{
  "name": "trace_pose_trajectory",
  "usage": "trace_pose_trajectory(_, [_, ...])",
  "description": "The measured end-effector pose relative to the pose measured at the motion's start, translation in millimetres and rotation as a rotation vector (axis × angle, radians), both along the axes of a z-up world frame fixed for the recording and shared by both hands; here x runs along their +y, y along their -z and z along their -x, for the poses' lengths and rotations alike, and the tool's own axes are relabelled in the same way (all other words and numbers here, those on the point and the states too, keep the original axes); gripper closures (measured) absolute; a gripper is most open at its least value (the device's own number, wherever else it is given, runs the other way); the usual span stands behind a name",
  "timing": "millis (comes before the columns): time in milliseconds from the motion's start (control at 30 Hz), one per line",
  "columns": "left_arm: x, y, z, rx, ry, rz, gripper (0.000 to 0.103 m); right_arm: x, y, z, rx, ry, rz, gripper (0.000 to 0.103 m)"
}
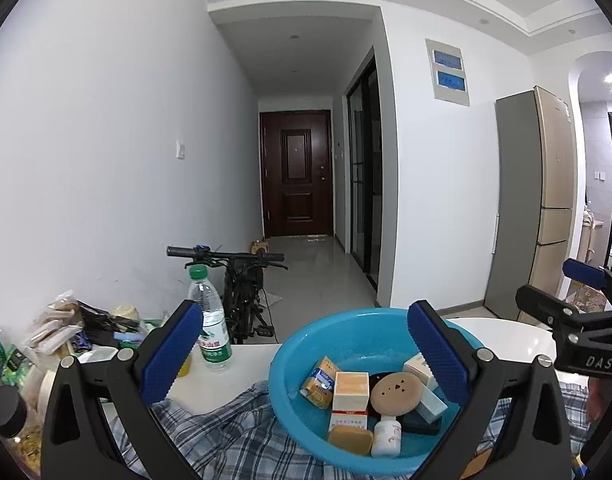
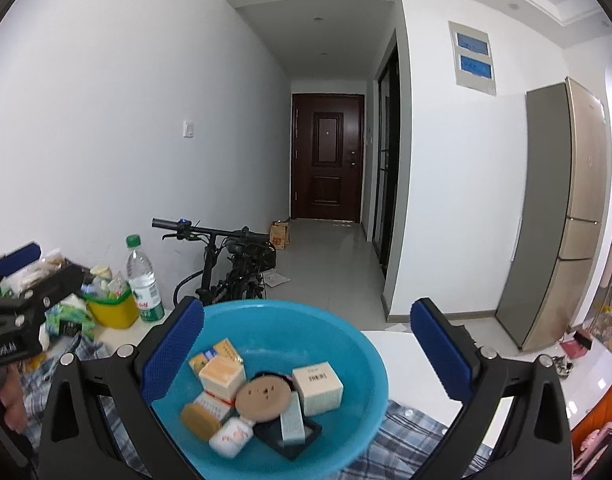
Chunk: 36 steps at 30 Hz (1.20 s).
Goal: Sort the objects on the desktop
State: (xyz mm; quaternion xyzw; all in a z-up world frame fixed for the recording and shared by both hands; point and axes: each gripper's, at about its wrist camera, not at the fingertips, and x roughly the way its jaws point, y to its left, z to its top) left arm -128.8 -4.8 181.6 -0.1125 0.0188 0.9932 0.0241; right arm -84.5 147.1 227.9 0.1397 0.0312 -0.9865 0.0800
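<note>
Both grippers, left gripper (image 1: pixel 302 354) and right gripper (image 2: pixel 306 350), are hovering wide open, empty, over the blue basin (image 2: pixel 348 338); its pale slim box (image 2: pixel 292 420) is pointing toward 6 o'clock.

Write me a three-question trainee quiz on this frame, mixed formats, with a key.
1. True or false: the left tongs are shut on a box.
2. Where does the white pill bottle lie? A) on the plaid cloth B) inside the blue basin C) beside the water bottle
3. Fill in: the water bottle's cap is ____.

Key: 1 false, both the left and right tongs are open and empty; 2 B; 3 green.
</note>
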Motion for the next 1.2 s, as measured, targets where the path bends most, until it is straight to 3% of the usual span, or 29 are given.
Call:
trace_pose_trajectory(233, [8.7,3.0,-44.3,-0.012,0.017,0.013,0.0,4.1,-1.9,-42.6,0.018,-0.033,0.023,0.0])
trace_pose_trajectory(500, [1.8,19.6,-101.1,-0.03,0.044,-0.07,0.0,26.4,19.0,-99.4,-0.001,-0.035,0.138,0.0])
trace_pose_trajectory(700, [1.5,25.6,-129.4,-0.023,0.057,-0.075,0.0,38.5,31.2,-119.5,-0.02,0.017,0.111,0.0])
trace_pose_trajectory(1000, [-6.6,35.2,-149.7,0.023,0.026,-0.071,0.0,41.4,35.8,-133.5,0.005,0.019,0.154,0.0])
trace_pose_trajectory(1200, [-14.7,76.0,-146.0,-0.058,0.037,-0.155,0.0,25.9,68.1,-134.3,0.013,0.039,0.135,0.0])
